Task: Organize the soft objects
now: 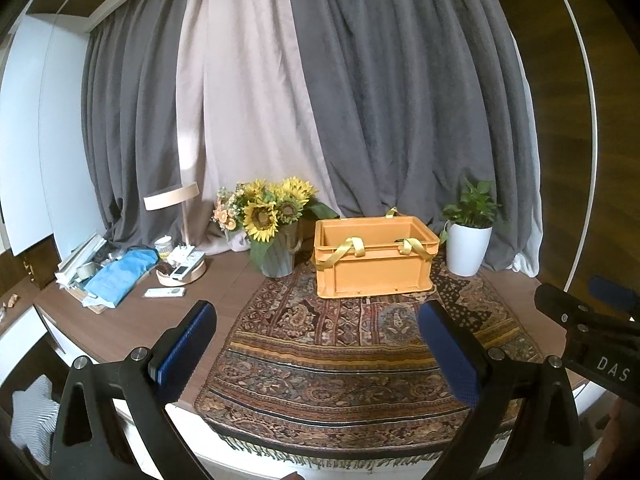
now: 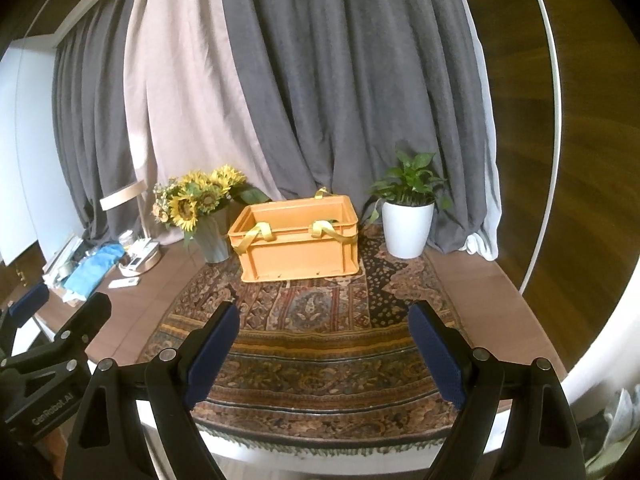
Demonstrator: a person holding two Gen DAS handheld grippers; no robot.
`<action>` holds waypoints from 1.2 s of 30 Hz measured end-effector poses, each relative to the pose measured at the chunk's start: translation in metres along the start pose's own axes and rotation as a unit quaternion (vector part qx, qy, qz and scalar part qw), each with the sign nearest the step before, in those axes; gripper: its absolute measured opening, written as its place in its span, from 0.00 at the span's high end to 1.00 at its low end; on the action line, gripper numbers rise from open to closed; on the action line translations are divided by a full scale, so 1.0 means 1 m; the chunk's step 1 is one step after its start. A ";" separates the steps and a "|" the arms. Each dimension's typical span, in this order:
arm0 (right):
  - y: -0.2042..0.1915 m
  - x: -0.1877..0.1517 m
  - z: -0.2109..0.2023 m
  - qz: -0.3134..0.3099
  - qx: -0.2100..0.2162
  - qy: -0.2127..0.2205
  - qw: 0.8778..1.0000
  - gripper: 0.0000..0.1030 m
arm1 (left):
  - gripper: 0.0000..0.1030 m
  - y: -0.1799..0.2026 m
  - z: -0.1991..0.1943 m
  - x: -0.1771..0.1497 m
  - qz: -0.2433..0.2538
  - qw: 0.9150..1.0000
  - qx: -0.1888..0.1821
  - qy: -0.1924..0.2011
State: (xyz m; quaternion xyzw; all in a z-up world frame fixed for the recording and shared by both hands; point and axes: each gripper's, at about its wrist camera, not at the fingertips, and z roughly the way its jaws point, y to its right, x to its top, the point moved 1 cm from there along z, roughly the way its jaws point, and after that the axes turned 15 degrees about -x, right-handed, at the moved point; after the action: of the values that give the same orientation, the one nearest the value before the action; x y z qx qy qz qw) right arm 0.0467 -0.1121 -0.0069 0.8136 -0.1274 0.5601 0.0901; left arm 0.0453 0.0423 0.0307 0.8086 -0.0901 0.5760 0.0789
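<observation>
Both the left tool (image 1: 316, 344) and right tool (image 2: 324, 344) gape empty; the crate's (image 1: 372, 264) limp yellow straps (image 1: 348, 249) look light, pinchable at a loop.

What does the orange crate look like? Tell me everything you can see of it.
The orange crate is a rectangular, open-topped box of what looks like rigid plastic, with a thickened rim and ribbed walls. It stands upright on the patterned rug, between the sunflower vase and the white plant pot. Yellow fabric straps drape over its near rim, another shows at the back. Its contents are mostly hidden.
</observation>
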 end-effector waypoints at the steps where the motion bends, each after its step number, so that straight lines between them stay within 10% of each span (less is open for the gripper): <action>1: 0.000 0.000 -0.001 0.000 -0.001 0.001 1.000 0.15 | 0.00 0.000 -0.001 0.000 0.001 1.000 -0.001 0.000; 36: 0.002 0.001 -0.005 -0.001 -0.008 0.001 1.000 0.15 | 0.00 -0.002 -0.003 0.000 0.007 1.000 -0.003 -0.001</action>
State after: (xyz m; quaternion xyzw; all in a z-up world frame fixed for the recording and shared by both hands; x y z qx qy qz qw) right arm 0.0420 -0.1128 -0.0039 0.8124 -0.1308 0.5599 0.0970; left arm 0.0427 0.0445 0.0320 0.8081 -0.0975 0.5758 0.0773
